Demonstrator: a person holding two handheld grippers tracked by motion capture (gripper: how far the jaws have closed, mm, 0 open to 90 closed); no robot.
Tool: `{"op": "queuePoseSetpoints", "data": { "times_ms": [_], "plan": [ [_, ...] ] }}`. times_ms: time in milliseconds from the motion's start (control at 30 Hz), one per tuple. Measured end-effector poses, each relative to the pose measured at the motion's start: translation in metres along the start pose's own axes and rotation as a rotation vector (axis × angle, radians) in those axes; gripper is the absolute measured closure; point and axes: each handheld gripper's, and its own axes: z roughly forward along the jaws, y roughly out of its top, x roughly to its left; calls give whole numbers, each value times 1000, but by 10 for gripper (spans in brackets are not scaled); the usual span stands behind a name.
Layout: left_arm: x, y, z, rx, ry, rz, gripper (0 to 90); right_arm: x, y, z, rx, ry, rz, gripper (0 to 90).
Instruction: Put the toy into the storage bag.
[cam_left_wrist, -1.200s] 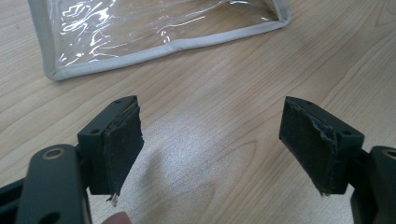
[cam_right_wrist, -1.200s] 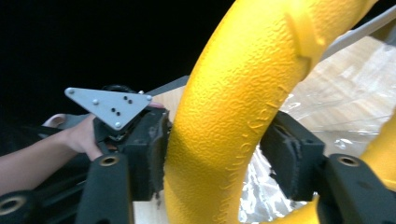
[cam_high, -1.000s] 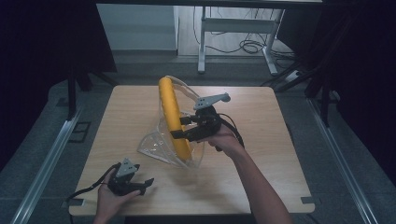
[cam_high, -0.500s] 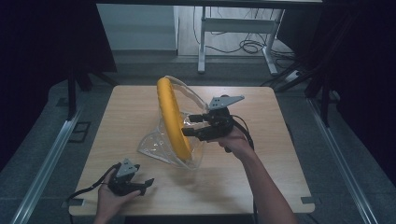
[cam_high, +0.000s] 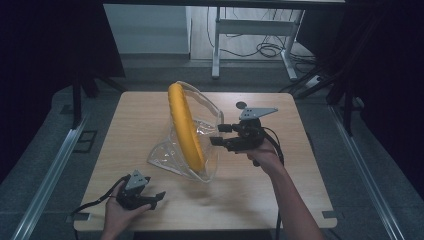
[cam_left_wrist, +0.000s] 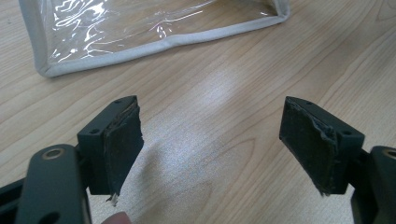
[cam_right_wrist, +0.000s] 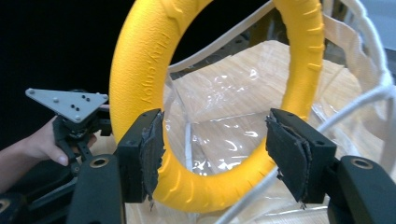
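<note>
A yellow foam ring (cam_high: 186, 125) stands on edge in a clear plastic bag (cam_high: 170, 155) with white trim, mid-table. My right gripper (cam_high: 216, 136) hovers just right of the bag and points at it. Its jaws are open and have just been closing a little, with nothing between the pads. In the right gripper view the ring (cam_right_wrist: 140, 84) and the bag (cam_right_wrist: 224, 121) lie beyond that gripper (cam_right_wrist: 215, 158). My left gripper (cam_high: 157, 197) rests open near the front left edge. In its own view, the left gripper (cam_left_wrist: 219, 149) faces bare wood, with the bag's seam (cam_left_wrist: 140, 46) farther off.
The wooden table (cam_high: 280, 195) has bare room at the right and front. A small dark disc (cam_high: 241, 105) lies behind the right gripper. Beyond the far edge are a desk frame (cam_high: 216, 45) and floor cables (cam_high: 267, 50). Metal rails (cam_high: 47, 180) run along the floor.
The right gripper has drawn back to the right, away from the ring and bag. The ring still stands in the bag. The left gripper has not moved.
</note>
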Motion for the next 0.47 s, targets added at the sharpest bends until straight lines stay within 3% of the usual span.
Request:
{"op": "queuePoseSetpoints", "data": {
  "times_ms": [133, 467],
  "plan": [
    [0, 0, 0, -3, 2, -1, 211, -1, -2, -2, 8, -25, -7, 373],
    [0, 0, 0, -2, 2, -1, 211, -2, -6, -1, 12, -22, -6, 368]
  ]
}}
